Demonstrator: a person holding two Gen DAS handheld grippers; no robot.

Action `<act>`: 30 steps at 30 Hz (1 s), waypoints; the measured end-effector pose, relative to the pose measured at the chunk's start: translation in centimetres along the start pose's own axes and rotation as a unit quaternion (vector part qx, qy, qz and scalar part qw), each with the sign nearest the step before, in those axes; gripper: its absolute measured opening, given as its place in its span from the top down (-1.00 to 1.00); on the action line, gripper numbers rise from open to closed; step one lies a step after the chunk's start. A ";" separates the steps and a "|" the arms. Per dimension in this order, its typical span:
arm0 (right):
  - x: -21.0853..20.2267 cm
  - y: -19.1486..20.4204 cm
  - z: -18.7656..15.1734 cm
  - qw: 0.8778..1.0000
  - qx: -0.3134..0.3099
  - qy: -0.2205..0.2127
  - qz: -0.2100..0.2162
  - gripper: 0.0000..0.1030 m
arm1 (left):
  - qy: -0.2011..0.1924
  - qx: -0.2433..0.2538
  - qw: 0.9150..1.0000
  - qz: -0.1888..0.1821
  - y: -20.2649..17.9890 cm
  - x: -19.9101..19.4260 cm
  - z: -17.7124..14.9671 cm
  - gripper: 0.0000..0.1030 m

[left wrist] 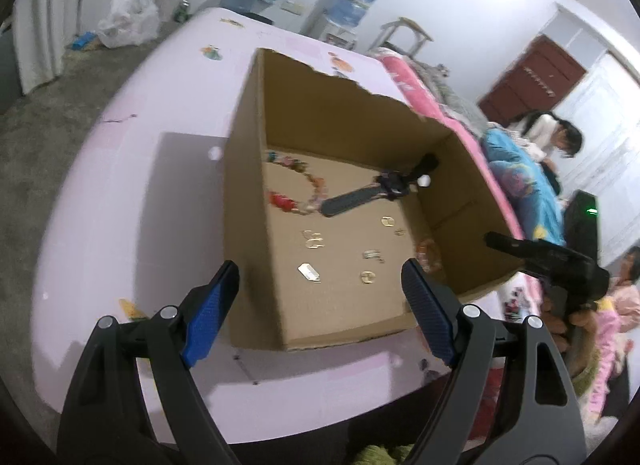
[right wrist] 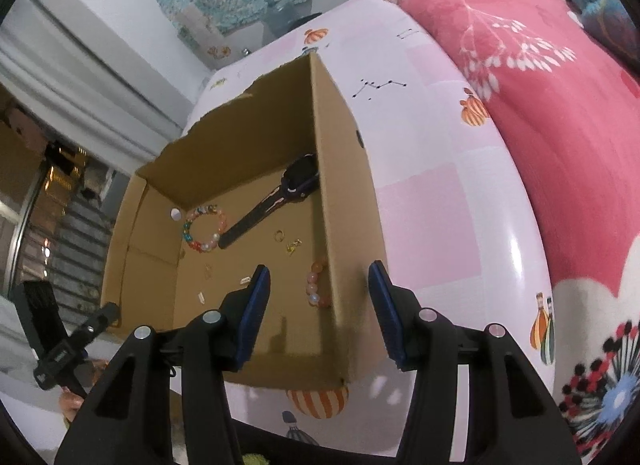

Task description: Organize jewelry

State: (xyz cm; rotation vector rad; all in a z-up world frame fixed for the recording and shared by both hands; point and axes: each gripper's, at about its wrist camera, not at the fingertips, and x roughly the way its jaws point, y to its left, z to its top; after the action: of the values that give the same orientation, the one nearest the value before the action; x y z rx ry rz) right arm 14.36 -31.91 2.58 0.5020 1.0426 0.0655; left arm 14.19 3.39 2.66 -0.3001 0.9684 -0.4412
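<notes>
Jewelry is seen scattered on the floor of the cardboard box (left wrist: 348, 113): a beaded bracelet (left wrist: 298, 189), a watch (left wrist: 376, 191), small gold pieces (left wrist: 313, 240). Both the left gripper (left wrist: 320, 277) and right gripper (right wrist: 318, 285) are held spread and empty above the box's near edge.

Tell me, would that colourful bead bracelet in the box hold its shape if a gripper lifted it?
Probably not. The bead bracelet looks like separate round beads on a string, so it would likely sag. The smooth, glossy beads could slip between pads. Lying flat on the cardboard box floor, it seems unlikely to roll.
</notes>
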 end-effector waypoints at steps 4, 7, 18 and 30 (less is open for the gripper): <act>-3.6 -0.4 -2.1 0.997 0.007 -0.077 -0.031 -0.15 | -0.048 0.011 0.999 0.020 -0.6 -2.6 -0.8 -0.59; -6.2 0.0 -4.6 0.991 0.000 -0.125 -0.057 -0.30 | -0.090 0.041 0.994 0.055 -2.1 -4.9 -1.9 -0.75; -6.7 2.9 -12.2 0.975 -0.085 -0.152 -0.138 -0.75 | -0.150 0.072 0.974 0.152 -5.8 -7.3 -6.9 -0.84; -4.8 6.8 -13.5 0.963 -0.141 -0.150 -0.171 -0.87 | -0.096 0.070 0.964 0.237 -7.2 -4.2 -6.9 -0.84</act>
State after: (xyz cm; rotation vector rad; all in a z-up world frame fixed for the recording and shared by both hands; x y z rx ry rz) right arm 1.83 -22.34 3.91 0.0625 0.7922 -0.1631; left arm 4.70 -1.17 5.13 0.0223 0.7810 -0.0376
